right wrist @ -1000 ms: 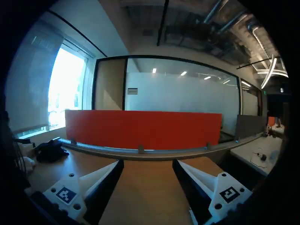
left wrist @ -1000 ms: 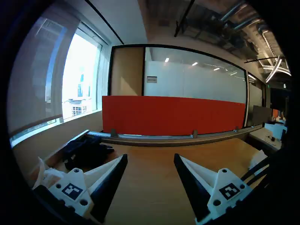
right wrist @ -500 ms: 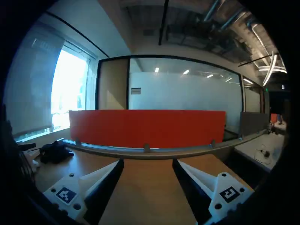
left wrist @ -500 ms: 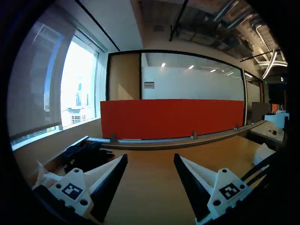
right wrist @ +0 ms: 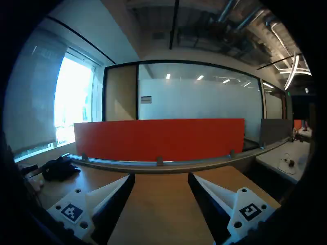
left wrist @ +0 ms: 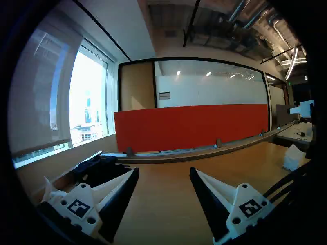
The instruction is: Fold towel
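Observation:
My left gripper (left wrist: 164, 173) stands open over a bare wooden desk (left wrist: 163, 196), its two white fingers spread wide with nothing between them. My right gripper (right wrist: 161, 178) is open too, held above the same wooden desk (right wrist: 161, 204) with an empty gap. A small white crumpled thing (left wrist: 293, 157) lies on the desk at the far right of the left gripper view; I cannot tell whether it is the towel.
A red divider panel (left wrist: 192, 126) on a metal rail runs along the desk's back edge. A dark bundle (left wrist: 98, 169) lies at the back left by the window, seen as a dark bundle (right wrist: 59, 168) in the right gripper view. A white desk (right wrist: 282, 157) stands to the right.
Both views have shifted slightly, the left one turning a little so the divider tilts the other way. Both grippers stay open and empty.

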The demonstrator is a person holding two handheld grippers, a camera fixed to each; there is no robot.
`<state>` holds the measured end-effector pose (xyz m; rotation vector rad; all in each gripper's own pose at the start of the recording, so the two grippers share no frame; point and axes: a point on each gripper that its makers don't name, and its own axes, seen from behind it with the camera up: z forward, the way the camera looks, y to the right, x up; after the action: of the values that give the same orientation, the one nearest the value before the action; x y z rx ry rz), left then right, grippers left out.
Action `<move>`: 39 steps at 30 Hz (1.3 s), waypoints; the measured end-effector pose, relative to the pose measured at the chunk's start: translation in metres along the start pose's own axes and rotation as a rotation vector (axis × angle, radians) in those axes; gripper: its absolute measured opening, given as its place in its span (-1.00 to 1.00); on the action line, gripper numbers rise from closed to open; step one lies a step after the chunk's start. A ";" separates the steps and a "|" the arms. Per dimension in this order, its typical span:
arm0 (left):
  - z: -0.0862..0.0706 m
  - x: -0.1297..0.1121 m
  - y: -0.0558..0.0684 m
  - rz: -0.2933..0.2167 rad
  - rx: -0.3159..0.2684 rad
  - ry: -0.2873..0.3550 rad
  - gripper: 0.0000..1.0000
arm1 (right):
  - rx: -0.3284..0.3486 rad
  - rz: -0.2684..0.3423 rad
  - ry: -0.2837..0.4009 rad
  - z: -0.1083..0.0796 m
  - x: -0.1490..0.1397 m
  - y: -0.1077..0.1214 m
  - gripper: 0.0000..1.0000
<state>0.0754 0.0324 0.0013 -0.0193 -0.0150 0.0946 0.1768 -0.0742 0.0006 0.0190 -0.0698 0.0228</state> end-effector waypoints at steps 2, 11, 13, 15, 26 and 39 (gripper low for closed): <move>-0.001 -0.009 -0.004 0.000 0.004 0.005 0.83 | -0.002 -0.001 -0.002 -0.001 -0.005 0.000 1.00; -0.006 -0.046 -0.016 -0.019 0.012 0.032 0.83 | -0.016 -0.036 0.003 -0.001 -0.029 -0.005 1.00; -0.006 -0.051 -0.018 -0.026 0.013 0.038 0.83 | -0.011 -0.039 0.002 -0.001 -0.032 -0.009 1.00; -0.006 -0.055 -0.020 -0.032 0.014 0.044 0.83 | -0.009 -0.043 0.002 -0.001 -0.035 -0.012 1.00; -0.004 -0.078 -0.026 -0.076 0.030 0.059 0.83 | -0.015 -0.064 0.003 -0.001 -0.047 -0.014 1.00; -0.003 -0.091 -0.033 -0.087 0.048 0.052 0.83 | -0.026 -0.063 0.004 0.002 -0.048 -0.009 1.00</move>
<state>-0.0117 -0.0090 -0.0024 0.0268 0.0385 0.0073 0.1294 -0.0845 -0.0013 -0.0043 -0.0658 -0.0407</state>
